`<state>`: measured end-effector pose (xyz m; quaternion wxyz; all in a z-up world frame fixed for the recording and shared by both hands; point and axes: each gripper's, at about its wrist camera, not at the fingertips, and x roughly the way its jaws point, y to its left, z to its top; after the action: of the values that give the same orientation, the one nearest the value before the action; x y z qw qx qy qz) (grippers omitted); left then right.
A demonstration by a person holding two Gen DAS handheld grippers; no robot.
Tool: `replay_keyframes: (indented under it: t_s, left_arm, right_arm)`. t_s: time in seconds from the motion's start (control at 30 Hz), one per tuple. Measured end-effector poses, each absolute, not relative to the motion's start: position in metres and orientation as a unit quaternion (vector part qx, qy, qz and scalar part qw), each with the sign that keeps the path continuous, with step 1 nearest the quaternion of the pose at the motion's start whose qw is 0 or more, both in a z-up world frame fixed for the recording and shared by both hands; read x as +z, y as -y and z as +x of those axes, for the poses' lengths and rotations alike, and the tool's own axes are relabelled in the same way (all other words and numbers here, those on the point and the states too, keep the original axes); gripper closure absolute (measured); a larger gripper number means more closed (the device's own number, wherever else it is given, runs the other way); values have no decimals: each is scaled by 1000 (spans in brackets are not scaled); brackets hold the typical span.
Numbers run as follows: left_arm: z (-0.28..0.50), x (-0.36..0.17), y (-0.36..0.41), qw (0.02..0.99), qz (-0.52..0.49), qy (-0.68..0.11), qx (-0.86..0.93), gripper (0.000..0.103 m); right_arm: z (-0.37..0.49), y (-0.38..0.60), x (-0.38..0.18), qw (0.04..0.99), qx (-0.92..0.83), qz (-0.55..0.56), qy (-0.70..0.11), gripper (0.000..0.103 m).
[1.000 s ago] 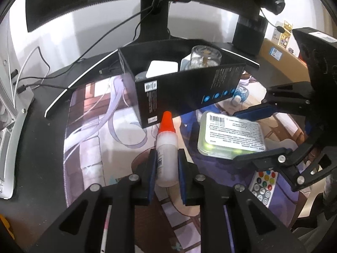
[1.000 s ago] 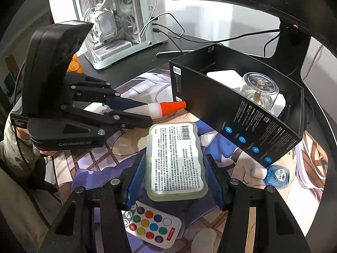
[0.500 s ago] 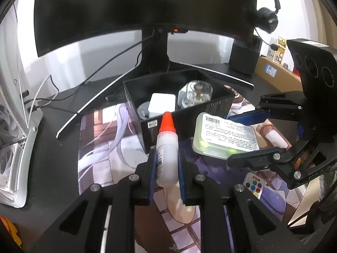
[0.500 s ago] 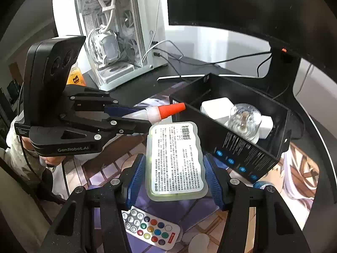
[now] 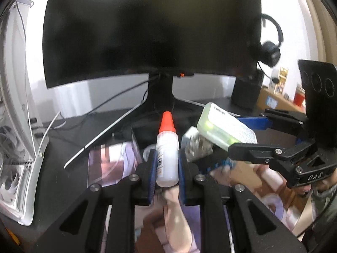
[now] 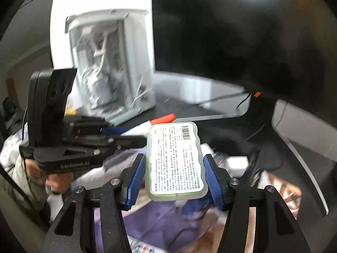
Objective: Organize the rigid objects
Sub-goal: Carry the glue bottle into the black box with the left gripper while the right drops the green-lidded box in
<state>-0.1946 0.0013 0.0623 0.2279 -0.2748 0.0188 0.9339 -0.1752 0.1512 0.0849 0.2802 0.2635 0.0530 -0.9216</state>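
Desk surface and printed mat [image 5: 109, 164] now sit well below both grippers; a second ago they were close underneath. I hold the left gripper [image 5: 167, 168] clamped on the white dropper bottle [image 5: 167, 154], orange cap pointing away. I hold the right gripper [image 6: 174, 175] closed on the flat translucent case [image 6: 175, 160], label up. Beyond the fingers, the black box is blurred and barely readable. Farther still, the monitor [image 5: 151, 31] fills the background. Both items have been lifted clear, so I judge placement into the box comes next.

Left gripper [image 5: 167, 168] clamps the orange-capped bottle [image 5: 167, 154] below the monitor [image 5: 151, 29]; right gripper [image 5: 236, 135] grips the green case [image 5: 223, 128] beside the bottle.
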Motion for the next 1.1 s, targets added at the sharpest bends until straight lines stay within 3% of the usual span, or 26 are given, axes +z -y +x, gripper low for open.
replay_keyframes:
  t_s: [0.27,0.47,1.1]
  left_arm:
    - [-233,72,-18,222,-264,-11,939,87]
    - [-266,57,-32,216,-307,-14,927,87]
    - [-294,19,-44,212,-390,-19,896,87]
  right_arm:
    - [-205,-170,101,210,-950,229,-19,47]
    - [-240,-184,95,175,-949,264,-8,47]
    - [-301,-184,45,170,-908,384,16,47]
